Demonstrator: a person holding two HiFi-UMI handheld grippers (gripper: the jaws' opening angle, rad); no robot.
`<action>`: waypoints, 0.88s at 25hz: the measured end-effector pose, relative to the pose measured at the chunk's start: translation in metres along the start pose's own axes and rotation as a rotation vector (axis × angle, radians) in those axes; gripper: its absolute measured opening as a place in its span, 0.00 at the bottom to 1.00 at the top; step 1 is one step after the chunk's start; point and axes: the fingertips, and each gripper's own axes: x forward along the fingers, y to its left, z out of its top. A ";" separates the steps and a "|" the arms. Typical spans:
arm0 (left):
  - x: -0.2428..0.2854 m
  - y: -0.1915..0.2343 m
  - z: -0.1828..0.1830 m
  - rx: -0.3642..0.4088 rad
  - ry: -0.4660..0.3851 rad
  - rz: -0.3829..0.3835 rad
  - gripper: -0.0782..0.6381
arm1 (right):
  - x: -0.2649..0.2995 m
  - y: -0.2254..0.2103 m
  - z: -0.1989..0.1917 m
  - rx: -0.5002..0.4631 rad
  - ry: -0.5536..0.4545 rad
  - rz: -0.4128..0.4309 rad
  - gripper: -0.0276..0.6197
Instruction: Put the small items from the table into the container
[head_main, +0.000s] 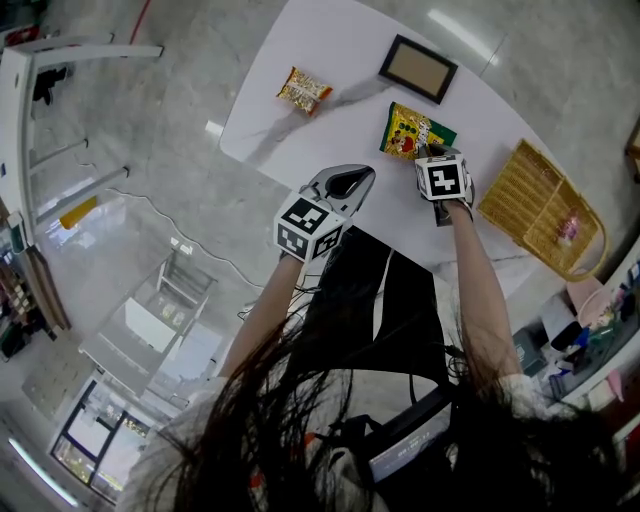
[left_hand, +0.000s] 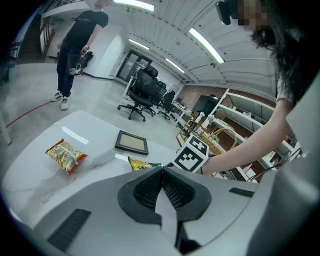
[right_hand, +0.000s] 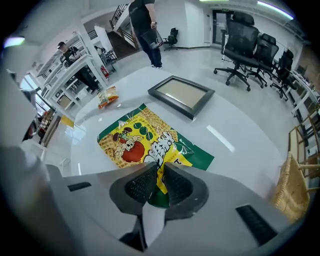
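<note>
Head view gives us the white table (head_main: 330, 40), with an orange packet (head_main: 304, 90) lying alone at its left. Our left gripper (head_main: 348, 184) hovers over the near edge; in the left gripper view its jaws meet with nothing between them. Further right a dark frame (head_main: 418, 68) lies flat, and just nearer us is the yellow-green bag (head_main: 410, 130). Our right gripper (head_main: 428, 152) points steeply down at the bag's near end, and in the right gripper view its pads (right_hand: 141, 184) pinch that green edge. At the far right stands the basket (head_main: 545, 205), apart from the bag
</note>
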 end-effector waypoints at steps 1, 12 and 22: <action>0.001 -0.001 0.001 0.003 0.000 -0.004 0.12 | 0.000 0.001 -0.001 0.004 0.000 0.004 0.12; 0.004 -0.018 0.002 0.051 0.028 -0.048 0.12 | -0.035 0.017 -0.010 0.091 -0.083 0.037 0.09; 0.009 -0.040 0.006 0.090 0.042 -0.085 0.12 | -0.100 0.010 -0.030 0.194 -0.185 0.005 0.09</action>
